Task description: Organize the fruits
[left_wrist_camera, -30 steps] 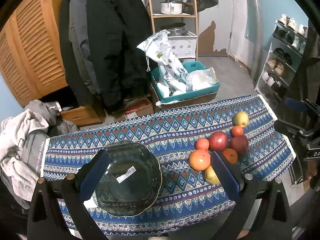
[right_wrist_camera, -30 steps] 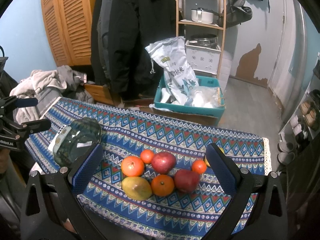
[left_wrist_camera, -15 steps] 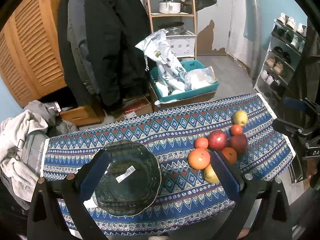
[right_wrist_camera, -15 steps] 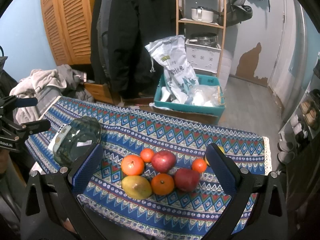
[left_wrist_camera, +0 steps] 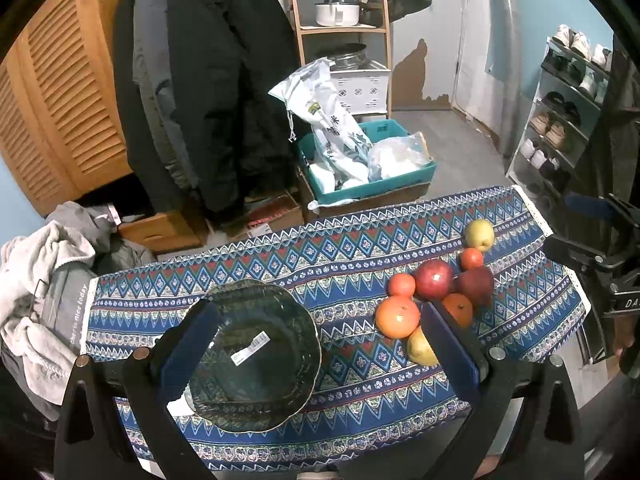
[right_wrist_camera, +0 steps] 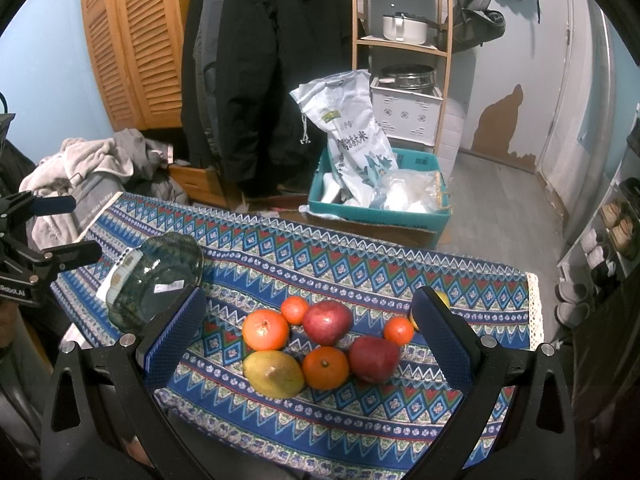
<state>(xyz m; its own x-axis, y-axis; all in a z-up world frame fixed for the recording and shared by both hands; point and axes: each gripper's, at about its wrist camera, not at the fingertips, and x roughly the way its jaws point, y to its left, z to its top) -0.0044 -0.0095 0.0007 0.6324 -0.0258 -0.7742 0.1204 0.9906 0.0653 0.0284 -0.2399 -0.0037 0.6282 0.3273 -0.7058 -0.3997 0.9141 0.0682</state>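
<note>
A dark glass bowl (left_wrist_camera: 256, 356) with a white sticker sits on the patterned tablecloth (left_wrist_camera: 320, 264), between the fingers of my open left gripper (left_wrist_camera: 318, 305). The fruits lie in a cluster to its right: a large orange (left_wrist_camera: 397, 317), a red apple (left_wrist_camera: 434, 279), a mango (left_wrist_camera: 420, 346) and a yellow apple (left_wrist_camera: 479, 234). My right gripper (right_wrist_camera: 309, 291) hangs open above the same cluster, framing the orange (right_wrist_camera: 265, 329), red apple (right_wrist_camera: 327, 322), mango (right_wrist_camera: 273, 373), a second orange (right_wrist_camera: 325, 367) and a dark red apple (right_wrist_camera: 374, 358). The bowl (right_wrist_camera: 160, 280) lies left of it.
The cloth's lace edge (right_wrist_camera: 534, 304) marks the table's right end. Beyond the table stand a teal crate (right_wrist_camera: 380, 204) with bags, a black coat (right_wrist_camera: 256, 80) and a wooden shelf (right_wrist_camera: 400, 40). A clothes pile (left_wrist_camera: 36, 300) lies left, a shoe rack (left_wrist_camera: 560, 120) right.
</note>
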